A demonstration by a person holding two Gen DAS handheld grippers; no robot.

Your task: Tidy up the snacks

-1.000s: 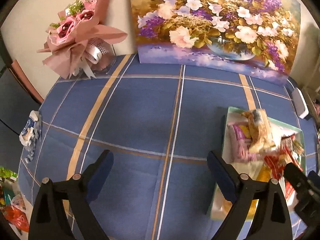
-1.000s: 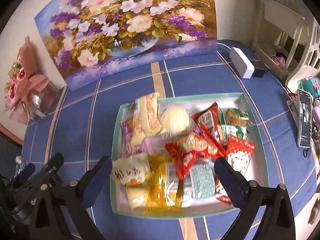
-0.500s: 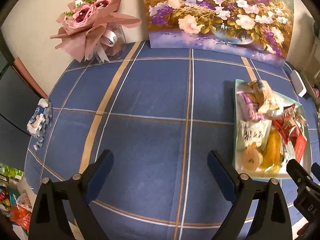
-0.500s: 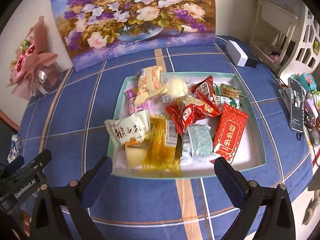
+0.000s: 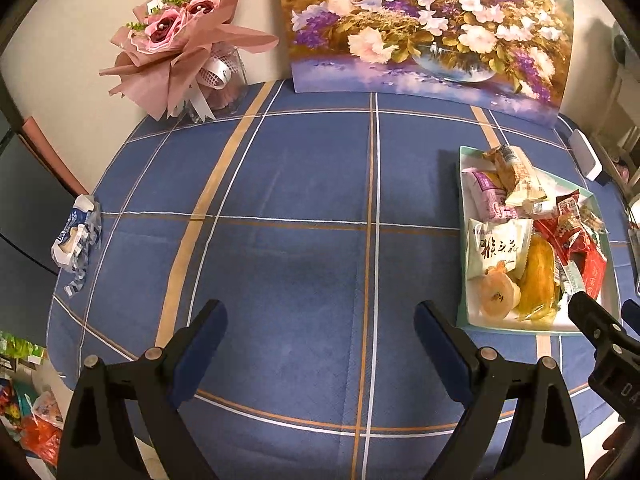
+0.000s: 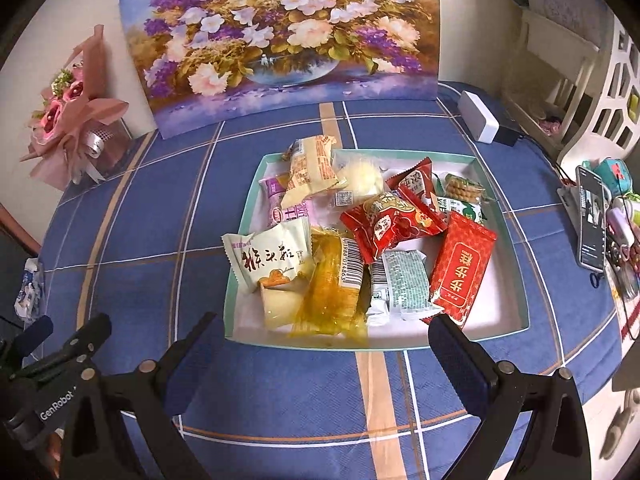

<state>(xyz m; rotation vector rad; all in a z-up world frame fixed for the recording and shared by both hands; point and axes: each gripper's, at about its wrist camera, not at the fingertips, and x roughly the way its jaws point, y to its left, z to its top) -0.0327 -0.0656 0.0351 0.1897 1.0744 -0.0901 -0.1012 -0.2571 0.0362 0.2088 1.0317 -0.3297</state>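
A shallow box with a teal rim (image 6: 516,264) (image 5: 462,240) lies on the blue checked tablecloth and holds several wrapped snacks. Among them are a cream packet with black writing (image 6: 272,260) (image 5: 496,248), a yellow packet (image 6: 332,296) (image 5: 538,276), red packets (image 6: 460,268) and a pale green-printed packet (image 6: 400,288). My right gripper (image 6: 324,336) hangs open just in front of the box's near edge, nothing between its fingers. My left gripper (image 5: 320,320) stands open over bare cloth, left of the box. The right gripper's finger (image 5: 596,328) shows at the lower right of the left wrist view.
A flower painting (image 6: 280,40) leans on the wall at the table's back, a pink bouquet (image 5: 180,52) at the back left. A crumpled blue-white wrapper (image 5: 76,236) lies at the left edge. A white box (image 6: 478,122) and a phone (image 6: 592,220) sit right.
Both grippers have drawn back toward the table's near edge, so the box and cloth look farther away. Both stay open and empty; snacks have not moved.
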